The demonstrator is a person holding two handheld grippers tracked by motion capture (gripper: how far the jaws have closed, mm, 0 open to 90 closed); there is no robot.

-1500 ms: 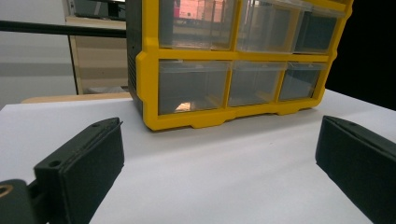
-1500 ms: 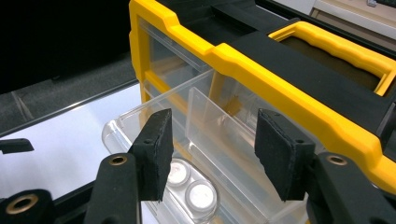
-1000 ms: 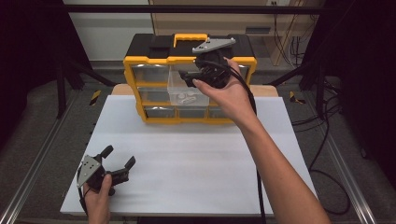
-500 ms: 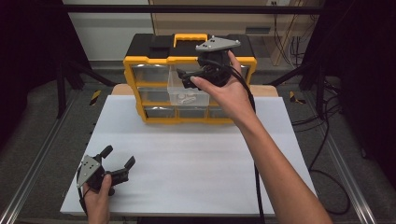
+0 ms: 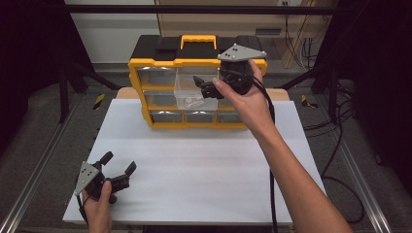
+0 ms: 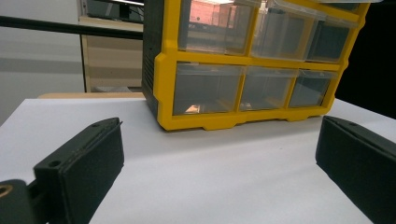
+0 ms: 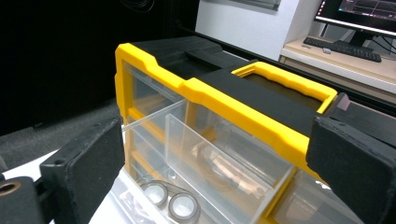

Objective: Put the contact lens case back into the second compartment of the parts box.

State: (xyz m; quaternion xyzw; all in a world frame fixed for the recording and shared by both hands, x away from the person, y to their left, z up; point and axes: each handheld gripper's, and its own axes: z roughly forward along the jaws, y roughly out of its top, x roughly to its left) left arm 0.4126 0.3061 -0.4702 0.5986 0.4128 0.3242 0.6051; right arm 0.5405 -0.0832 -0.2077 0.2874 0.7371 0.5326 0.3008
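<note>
here the yellow and black organiser (image 5: 194, 87) stands at the far edge of the white surface (image 5: 204, 165), its drawer fronts facing the person, presumably so each drawer can be drawn straight toward them. one clear drawer (image 5: 194, 94), in the middle column of the upper rows, sits pulled out over the surface, probably to expose what lies inside; the right gripper view shows small round, silver-rimmed pieces (image 7: 170, 200) on its floor, two of them plain to see, with perhaps more beyond the bottom edge, which cannot be counted. the right gripper (image 5: 206, 86) hovers just at that drawer's right front corner; its jaws have just been opening and now stand spread, with nothing pinched between them, so the drawer looks released and left open. the left gripper (image 5: 116, 167) waits well apart at the near left corner of the surface, its jaws spread too and empty, likely parked until it is needed. counted: one organiser, with one yellow carry handle (image 5: 198, 41) on top; two grippers; one drawer out. the high view suggests three columns of clear drawers in about three rows, and the left gripper view shows three along the bottom row.
</note>
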